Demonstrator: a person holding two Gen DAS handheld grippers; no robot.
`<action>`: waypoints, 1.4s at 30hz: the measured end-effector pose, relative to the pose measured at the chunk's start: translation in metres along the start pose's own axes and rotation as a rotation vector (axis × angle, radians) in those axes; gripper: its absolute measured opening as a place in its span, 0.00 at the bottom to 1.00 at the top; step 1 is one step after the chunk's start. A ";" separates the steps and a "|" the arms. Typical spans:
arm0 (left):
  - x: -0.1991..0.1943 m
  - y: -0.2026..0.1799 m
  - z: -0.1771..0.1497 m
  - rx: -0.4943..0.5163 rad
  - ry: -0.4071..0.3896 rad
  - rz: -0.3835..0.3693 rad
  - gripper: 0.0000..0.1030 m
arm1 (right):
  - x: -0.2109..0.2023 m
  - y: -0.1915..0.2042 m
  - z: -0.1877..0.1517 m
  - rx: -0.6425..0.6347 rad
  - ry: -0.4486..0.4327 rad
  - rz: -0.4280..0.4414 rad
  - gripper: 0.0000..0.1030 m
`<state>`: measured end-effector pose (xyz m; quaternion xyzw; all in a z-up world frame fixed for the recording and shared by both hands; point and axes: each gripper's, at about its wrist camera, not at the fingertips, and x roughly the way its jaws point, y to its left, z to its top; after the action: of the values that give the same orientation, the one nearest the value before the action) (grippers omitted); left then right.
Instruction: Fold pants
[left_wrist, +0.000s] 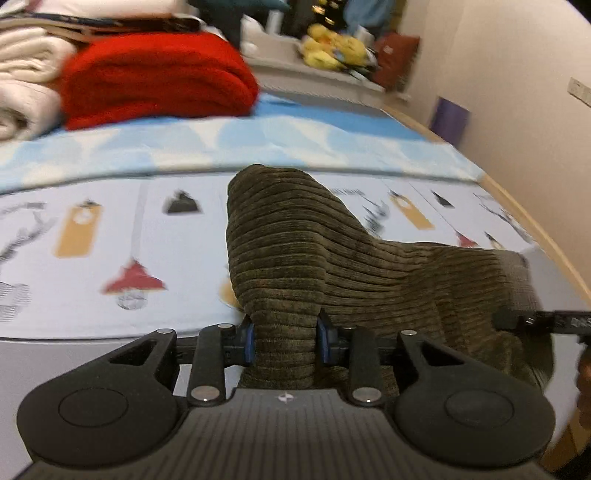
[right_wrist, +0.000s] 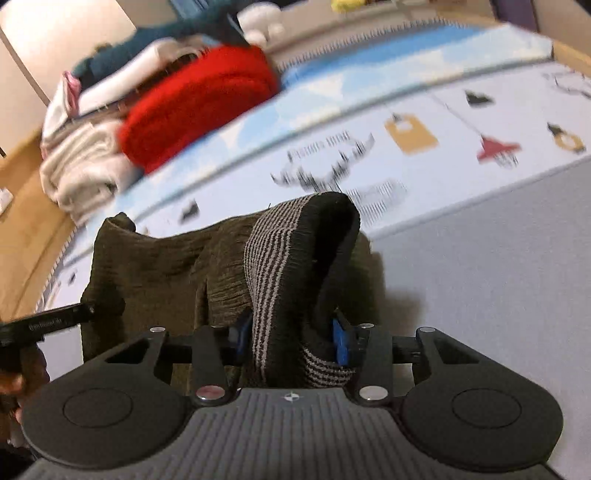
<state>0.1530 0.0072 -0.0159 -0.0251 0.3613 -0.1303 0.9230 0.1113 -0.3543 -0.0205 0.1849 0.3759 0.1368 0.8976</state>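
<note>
The olive-brown corduroy pants hang bunched over the bed, lifted off it. My left gripper is shut on a thick fold of the corduroy. In the right wrist view the same pants show with their striped elastic waistband. My right gripper is shut on that waistband. The right gripper's tip shows at the right edge of the left wrist view. The left gripper's tip shows at the left edge of the right wrist view. The cloth stretches between them.
The bed has a light blue patterned sheet and a grey strip near me. A folded red blanket and cream blankets lie at the back. A wooden bed frame and wall run along the right. Yellow plush toys sit beyond.
</note>
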 end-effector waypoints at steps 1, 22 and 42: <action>0.001 0.005 0.001 -0.016 -0.005 0.039 0.37 | 0.002 0.008 0.001 -0.023 -0.014 0.001 0.44; 0.037 0.077 -0.053 -0.287 0.426 -0.011 0.42 | 0.069 0.028 -0.012 0.037 0.316 -0.125 0.67; 0.010 0.042 -0.049 0.060 0.332 0.050 0.49 | 0.064 0.033 -0.014 -0.094 0.252 -0.200 0.65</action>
<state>0.1361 0.0472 -0.0642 0.0334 0.5051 -0.1202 0.8540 0.1417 -0.2966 -0.0550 0.0857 0.4953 0.0864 0.8602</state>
